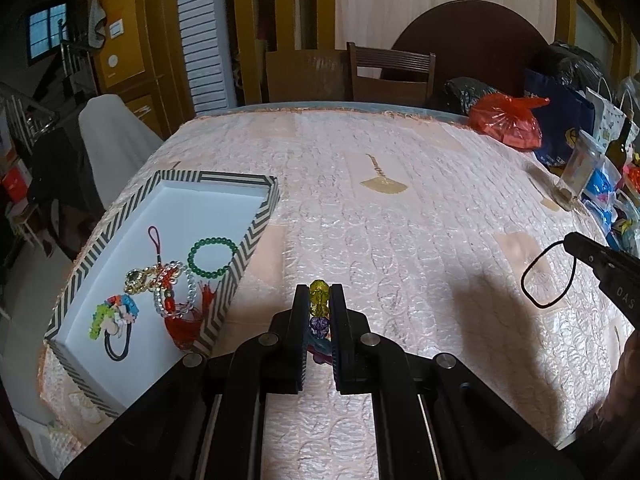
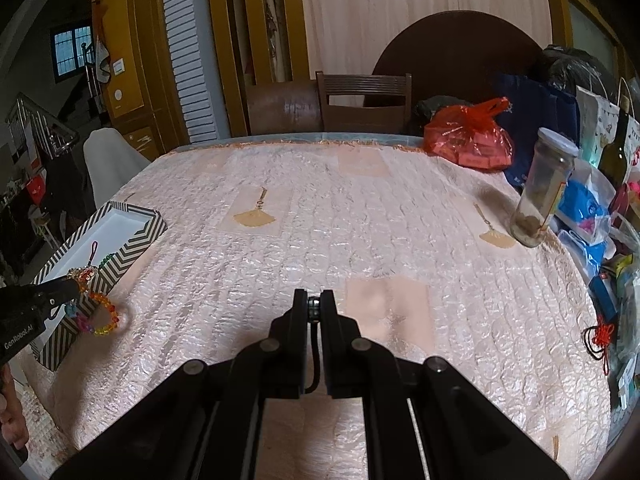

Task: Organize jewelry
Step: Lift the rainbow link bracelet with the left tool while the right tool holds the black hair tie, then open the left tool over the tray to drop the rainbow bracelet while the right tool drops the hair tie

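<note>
My left gripper (image 1: 319, 294) is shut on a multicoloured bead bracelet (image 1: 319, 300), held above the pink tablecloth just right of the striped tray (image 1: 224, 300). In the right wrist view the bracelet (image 2: 104, 316) hangs from the left gripper (image 2: 74, 286). The tray holds a green bead bracelet (image 1: 211, 258), a red tassel charm (image 1: 176, 304), a clear bead bracelet (image 1: 176, 294) and a flower hair tie (image 1: 116, 316). My right gripper (image 2: 314, 300) is shut on a black hair tie (image 2: 316, 344), which hangs as a loop in the left wrist view (image 1: 548, 276).
A glass jar (image 2: 544, 188), a red plastic bag (image 2: 472, 136), a dark bottle (image 2: 616, 152) and packets crowd the table's right side. A red knot charm (image 2: 600, 334) lies at the right edge. A wooden chair (image 2: 364, 100) stands behind the table.
</note>
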A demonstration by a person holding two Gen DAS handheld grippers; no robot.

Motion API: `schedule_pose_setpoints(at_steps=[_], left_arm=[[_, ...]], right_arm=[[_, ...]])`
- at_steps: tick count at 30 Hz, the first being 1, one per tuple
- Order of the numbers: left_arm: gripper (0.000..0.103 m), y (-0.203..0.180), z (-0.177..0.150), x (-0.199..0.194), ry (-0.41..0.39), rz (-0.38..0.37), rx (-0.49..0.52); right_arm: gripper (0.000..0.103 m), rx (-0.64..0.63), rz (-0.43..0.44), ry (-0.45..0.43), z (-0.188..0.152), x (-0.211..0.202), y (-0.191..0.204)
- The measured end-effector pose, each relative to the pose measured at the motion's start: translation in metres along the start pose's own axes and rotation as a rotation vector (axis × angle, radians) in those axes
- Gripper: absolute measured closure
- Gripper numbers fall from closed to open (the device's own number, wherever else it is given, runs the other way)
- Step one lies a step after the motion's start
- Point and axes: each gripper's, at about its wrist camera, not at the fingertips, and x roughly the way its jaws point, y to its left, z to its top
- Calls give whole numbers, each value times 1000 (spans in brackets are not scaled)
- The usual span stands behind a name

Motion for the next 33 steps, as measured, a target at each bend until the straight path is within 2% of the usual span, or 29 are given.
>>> schedule_pose_setpoints(at_steps=[9, 16, 26, 33], left_arm=[[74, 25, 4, 3, -9, 12, -35], [74, 75, 11, -1, -37, 50, -96], [74, 180, -3, 24, -8, 175, -193], [74, 212, -23, 44, 42, 220, -240]], right_arm=[[97, -18, 14, 13, 4, 10, 15], [97, -53, 55, 10, 22, 19, 49], [97, -180, 162, 24, 44, 45, 143], [97, -218, 341, 24, 65, 65, 222]])
